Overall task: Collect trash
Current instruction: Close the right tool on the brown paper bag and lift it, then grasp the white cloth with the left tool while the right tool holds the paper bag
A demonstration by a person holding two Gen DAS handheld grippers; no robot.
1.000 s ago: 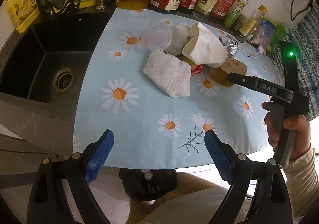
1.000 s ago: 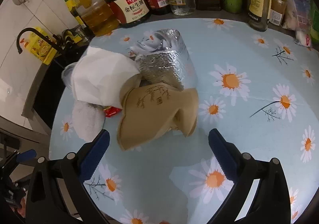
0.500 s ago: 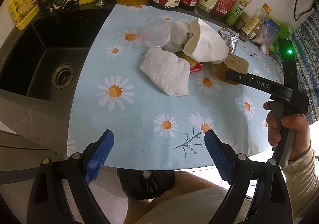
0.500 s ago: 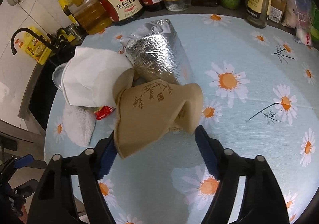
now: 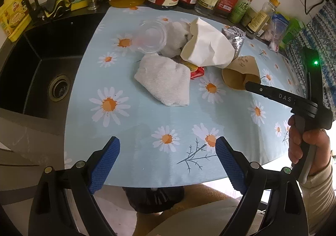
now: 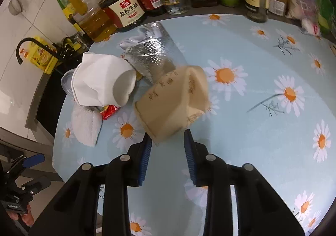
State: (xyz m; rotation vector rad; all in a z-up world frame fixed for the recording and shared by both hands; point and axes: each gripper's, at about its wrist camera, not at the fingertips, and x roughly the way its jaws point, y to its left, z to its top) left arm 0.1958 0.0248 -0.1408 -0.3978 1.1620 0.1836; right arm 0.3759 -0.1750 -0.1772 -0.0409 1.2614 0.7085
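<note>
Right hand-held gripper (image 6: 166,141) has just been closing on the near corner of the crumpled tan paper bag (image 6: 172,101), which lies mid-surface beside the trash pile.
Left hand-held gripper (image 5: 168,160) hangs open at the near edge. Bag looks light and crushable, so its folded corner suits pinching; pad contact stays blurred, so whether it is gripped I cannot tell.

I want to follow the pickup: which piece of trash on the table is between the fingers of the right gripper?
The brown paper bag. Its near corner sits between the fingers of the right gripper, which has just been closing; the white paper bag and the foil bag lie farther away.
</note>
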